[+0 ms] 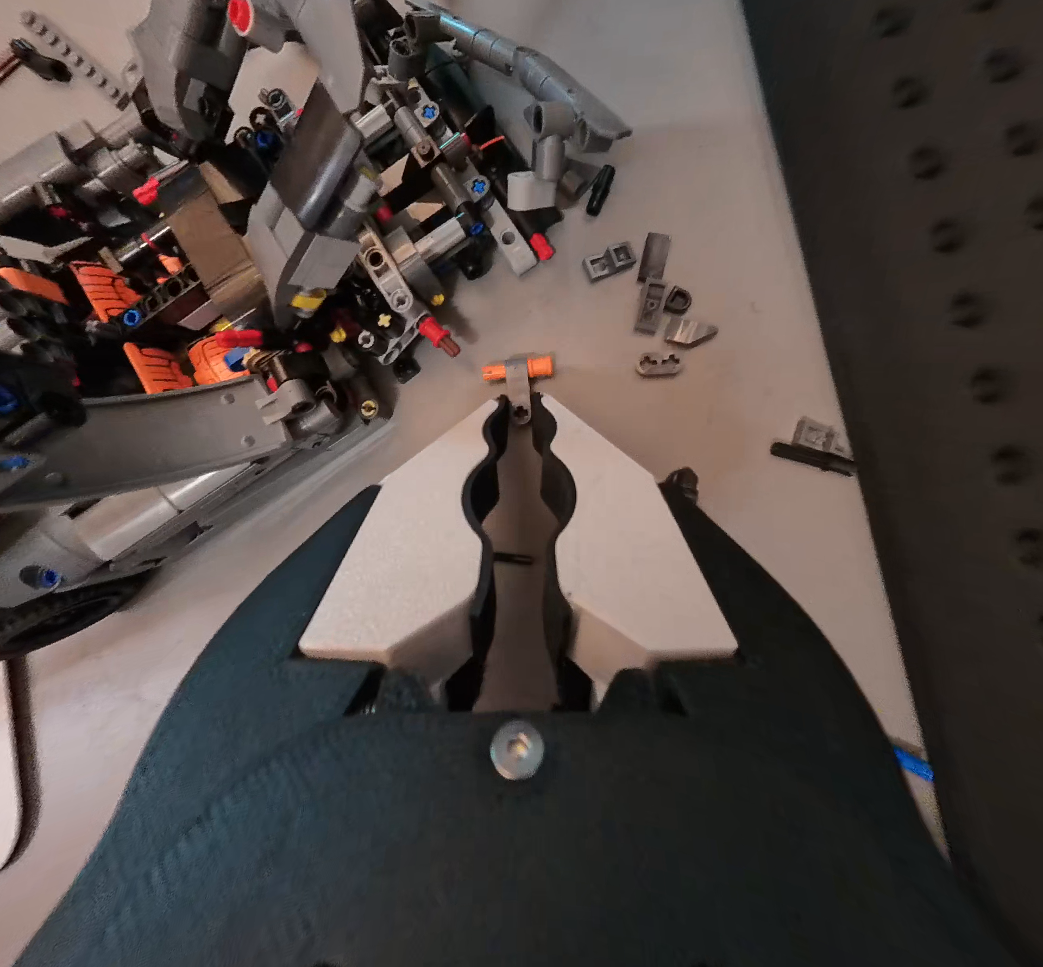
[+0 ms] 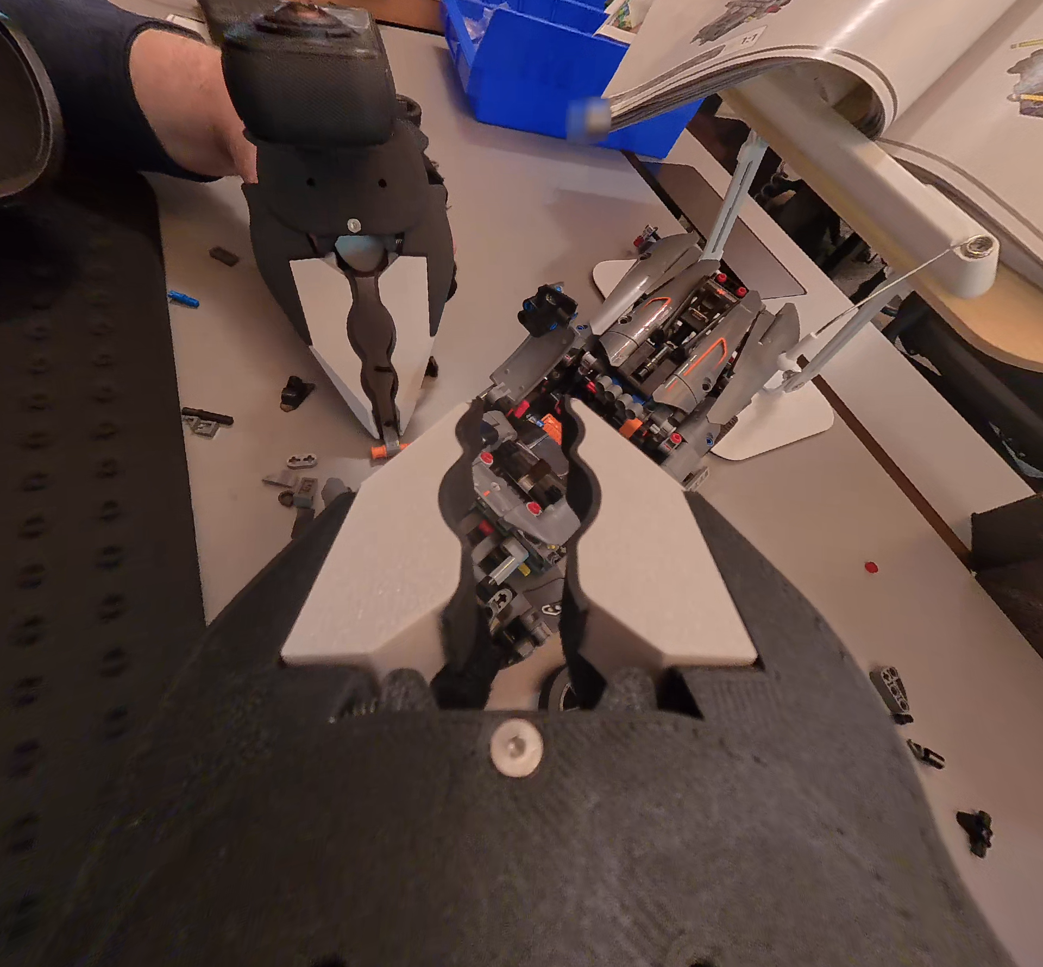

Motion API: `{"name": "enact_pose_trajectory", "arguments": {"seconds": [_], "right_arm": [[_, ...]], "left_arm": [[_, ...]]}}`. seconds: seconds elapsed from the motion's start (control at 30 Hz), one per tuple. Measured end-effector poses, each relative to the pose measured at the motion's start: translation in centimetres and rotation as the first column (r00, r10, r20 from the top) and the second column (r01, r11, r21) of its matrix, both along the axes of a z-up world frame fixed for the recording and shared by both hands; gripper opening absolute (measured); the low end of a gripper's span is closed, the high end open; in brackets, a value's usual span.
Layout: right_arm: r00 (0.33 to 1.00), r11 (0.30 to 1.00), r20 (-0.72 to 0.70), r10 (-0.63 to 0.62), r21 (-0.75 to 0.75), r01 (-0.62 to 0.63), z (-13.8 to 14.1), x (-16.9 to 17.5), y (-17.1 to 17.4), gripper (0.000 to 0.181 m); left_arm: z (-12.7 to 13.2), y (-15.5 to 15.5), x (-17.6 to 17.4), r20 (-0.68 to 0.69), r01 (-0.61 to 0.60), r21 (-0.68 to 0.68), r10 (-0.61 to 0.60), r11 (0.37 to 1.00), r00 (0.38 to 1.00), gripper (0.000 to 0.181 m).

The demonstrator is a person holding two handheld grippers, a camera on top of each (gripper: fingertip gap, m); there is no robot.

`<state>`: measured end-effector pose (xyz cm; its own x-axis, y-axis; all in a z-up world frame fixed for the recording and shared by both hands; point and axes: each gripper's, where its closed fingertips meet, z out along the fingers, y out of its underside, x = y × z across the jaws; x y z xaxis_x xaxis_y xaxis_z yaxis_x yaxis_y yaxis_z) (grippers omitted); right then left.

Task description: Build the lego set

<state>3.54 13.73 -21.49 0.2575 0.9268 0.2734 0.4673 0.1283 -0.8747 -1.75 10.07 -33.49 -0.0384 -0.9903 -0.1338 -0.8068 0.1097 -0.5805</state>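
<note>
I have a small part pinched in the left gripper (image 1: 519, 403): a grey connector (image 1: 518, 387) with an orange pin (image 1: 518, 367) through its far end, the jaws closed on its near end. In the right wrist view the pin sits low at the table (image 2: 564, 195), touching it or just above; I cannot tell which. The right gripper (image 2: 516, 415) hovers over the model (image 2: 666, 353) with its jaws apart and nothing between them. The model, a grey and black car with orange accents, lies on the table just left of the held part in the left wrist view, with loose grey plates (image 1: 654, 291) near on the other side. I judge the step in hand to be fetching a sub-part for fitting. The next move calls for lifting the connector, turning it so the pin lines up with a free hole on the model, and bracing the model with the right gripper while pressing home; which hole I cannot tell. The open booklet (image 2: 846, 20) on its stand should settle that. One container is in view: a blue bin (image 2: 542, 59) beyond the left gripper, holding what looks like clear bags; the contents are too blurred to name.
</note>
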Motion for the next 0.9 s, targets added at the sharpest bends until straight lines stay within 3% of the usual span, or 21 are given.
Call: {"name": "enact_pose_trajectory", "arguments": {"seconds": [0.33, 0.73, 0.9], "right_arm": [[0.997, 1.000, -0.074, -0.013, -0.002, 0.013, 1.1, -0.3, 0.3, 0.027], [0.986, 1.000, -0.167, -0.006, -0.025, 0.002, 3.6, -2.5, 0.9, 0.032], [0.979, 0.999, -0.206, 0.006, -0.048, -0.016, 3.0, -3.6, 0.6, 0.033]], "left_arm": [[4.9, 1.7, -0.6, 0.222, -0.078, 0.019, 0.071, 0.997, 0.973, 0.005], [10.3, 3.9, -1.0, 0.442, -0.220, 0.184, 0.119, 0.958, 0.889, 0.004], [11.7, 4.3, -1.3, 0.495, -0.260, 0.234, 0.116, 0.937, 0.861, 0.005]]}}
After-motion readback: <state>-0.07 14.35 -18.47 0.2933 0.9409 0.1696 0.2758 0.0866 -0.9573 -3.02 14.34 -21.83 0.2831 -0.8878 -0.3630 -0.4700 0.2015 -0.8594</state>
